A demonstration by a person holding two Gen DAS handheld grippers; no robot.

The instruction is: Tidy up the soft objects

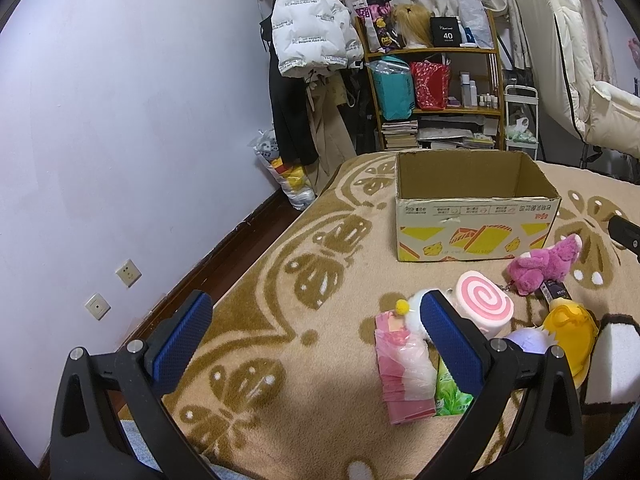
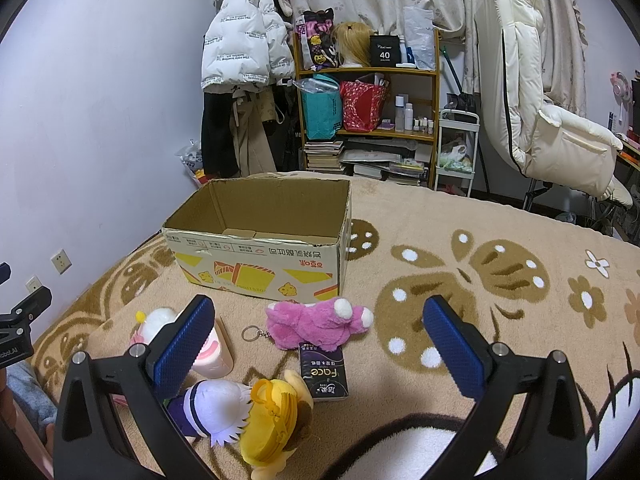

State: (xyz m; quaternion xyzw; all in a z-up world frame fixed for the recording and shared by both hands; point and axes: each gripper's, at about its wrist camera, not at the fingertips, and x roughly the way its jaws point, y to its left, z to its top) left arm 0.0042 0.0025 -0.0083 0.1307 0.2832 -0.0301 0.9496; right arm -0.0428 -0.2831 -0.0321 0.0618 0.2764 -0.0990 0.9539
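On the bed's patterned blanket (image 2: 480,220), both grippers (image 1: 316,340) (image 2: 318,340) hover wide open, empty; the pink plush's (image 2: 316,326) keyring (image 2: 250,334) could snag beside the cardboard box (image 2: 260,264).

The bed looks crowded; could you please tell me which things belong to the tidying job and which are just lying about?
Job:
pink plush
swirl cushion
yellow-haired doll
cardboard box

Lying about:
tissue pack
green packet
white jacket
shelf
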